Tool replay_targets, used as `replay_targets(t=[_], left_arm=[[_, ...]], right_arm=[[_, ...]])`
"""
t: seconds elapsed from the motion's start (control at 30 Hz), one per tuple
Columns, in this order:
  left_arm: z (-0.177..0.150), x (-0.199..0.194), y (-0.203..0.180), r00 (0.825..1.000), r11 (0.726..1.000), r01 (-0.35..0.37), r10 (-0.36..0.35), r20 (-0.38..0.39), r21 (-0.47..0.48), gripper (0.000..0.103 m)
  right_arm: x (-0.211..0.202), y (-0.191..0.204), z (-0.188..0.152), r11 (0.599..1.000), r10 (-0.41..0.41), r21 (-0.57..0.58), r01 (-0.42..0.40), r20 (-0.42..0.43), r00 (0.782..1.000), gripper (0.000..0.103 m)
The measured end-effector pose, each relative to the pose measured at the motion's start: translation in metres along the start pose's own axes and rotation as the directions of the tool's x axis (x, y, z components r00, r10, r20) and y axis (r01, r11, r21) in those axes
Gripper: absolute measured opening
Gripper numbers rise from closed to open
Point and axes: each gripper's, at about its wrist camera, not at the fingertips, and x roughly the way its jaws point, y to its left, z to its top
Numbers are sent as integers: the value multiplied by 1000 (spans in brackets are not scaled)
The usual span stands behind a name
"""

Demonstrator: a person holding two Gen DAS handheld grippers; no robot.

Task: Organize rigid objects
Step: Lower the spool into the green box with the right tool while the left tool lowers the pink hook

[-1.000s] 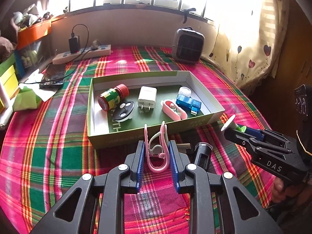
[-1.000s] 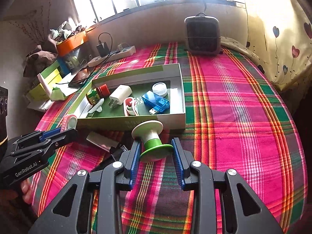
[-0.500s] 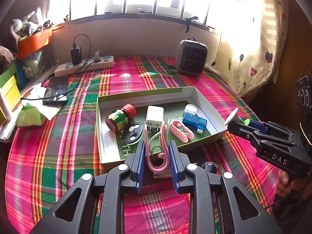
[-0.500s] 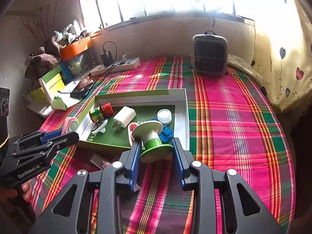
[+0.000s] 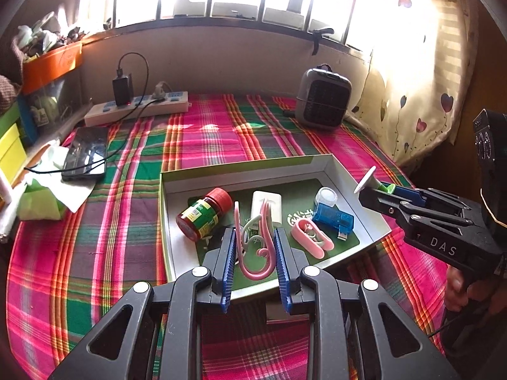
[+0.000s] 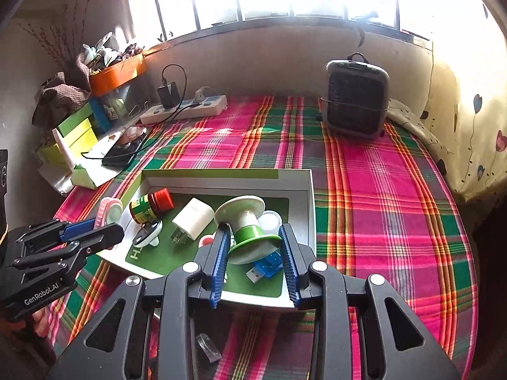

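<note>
Plaid-covered desk (image 5: 126,221); one box (image 5: 240,171), centre frame. Left gripper (image 5: 255,255) jaws clamp one pink clip (image 5: 253,247); right gripper (image 6: 253,253) jaws clamp one spool (image 6: 247,221).

A tray (image 5: 240,174) is set on the cloth-covered table (image 5: 196,133). Within it, a bottle (image 5: 202,213) lies at the left, a charger plug (image 5: 267,204) is placed beside it, and a USB reader (image 5: 332,218) sits at the right. A heater (image 5: 323,103) is stood behind (against the wall), a power strip (image 5: 139,109) to its left.
</note>
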Motion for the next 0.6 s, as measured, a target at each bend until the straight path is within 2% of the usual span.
replay_targets(t=[0.6], left_arm=[[1,40,-2,998,1000,10,-9,-68,16,23]], right_arm=[[64,14,24,998,10,-54,-14,-83,996,33]])
